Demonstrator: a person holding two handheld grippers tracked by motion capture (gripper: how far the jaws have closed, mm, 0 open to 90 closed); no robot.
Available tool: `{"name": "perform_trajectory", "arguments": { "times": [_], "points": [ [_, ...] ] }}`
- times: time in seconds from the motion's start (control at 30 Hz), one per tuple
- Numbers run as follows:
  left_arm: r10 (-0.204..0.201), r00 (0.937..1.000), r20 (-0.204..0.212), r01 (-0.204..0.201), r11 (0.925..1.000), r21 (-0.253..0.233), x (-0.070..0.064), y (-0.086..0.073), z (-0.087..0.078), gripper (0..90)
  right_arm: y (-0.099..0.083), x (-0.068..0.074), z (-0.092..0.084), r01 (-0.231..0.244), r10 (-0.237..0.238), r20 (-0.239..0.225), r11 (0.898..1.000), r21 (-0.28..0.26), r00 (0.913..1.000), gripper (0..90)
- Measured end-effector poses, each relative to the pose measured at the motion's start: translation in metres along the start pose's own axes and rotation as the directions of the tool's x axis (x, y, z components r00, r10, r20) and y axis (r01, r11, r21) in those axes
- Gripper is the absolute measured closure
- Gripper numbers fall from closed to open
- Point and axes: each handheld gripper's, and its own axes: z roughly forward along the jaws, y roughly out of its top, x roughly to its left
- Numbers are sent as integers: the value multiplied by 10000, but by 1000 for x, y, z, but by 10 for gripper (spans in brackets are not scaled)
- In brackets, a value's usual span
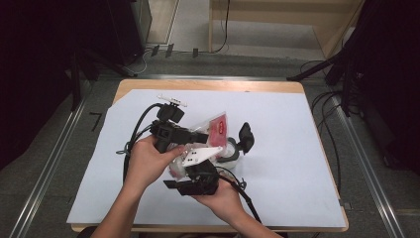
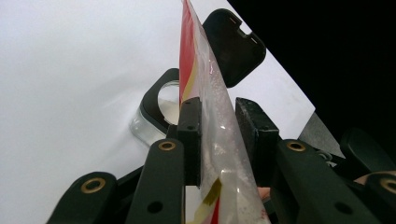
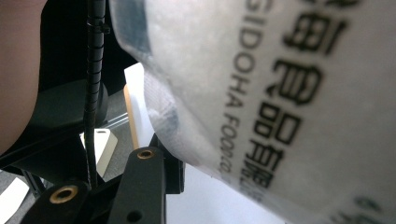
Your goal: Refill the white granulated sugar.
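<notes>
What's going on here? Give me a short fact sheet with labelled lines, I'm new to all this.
Setting: table covered with white paper
Thing handled: clear bag of white grains with a red label
Left gripper: jaws pinch the bag's upper part
Right gripper: grips the bag's lower part, the bag pressed close to its camera
Nearby: glass jar with a black flip lid, open, beyond the bag
Apparent aim: probably pouring into the jar

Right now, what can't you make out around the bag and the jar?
- Jar contents: left gripper view, the bag crosses in front of it.
- Bag's lower part: high view, hands and the right gripper cover it.
- Right gripper's second jaw: right gripper view, bag hides it, so its grip is unclear.
- Bag print: right gripper view, cut off by the edges.
</notes>
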Motion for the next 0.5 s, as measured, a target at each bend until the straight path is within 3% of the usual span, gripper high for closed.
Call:
{"name": "perform_trajectory", "arguments": {
  "times": [0.5],
  "points": [
    [25,10000,-25,-25,10000,23,0,0,0,731,0,0,0,15,-15,1,10000,18,10000,631]
  ]
}}
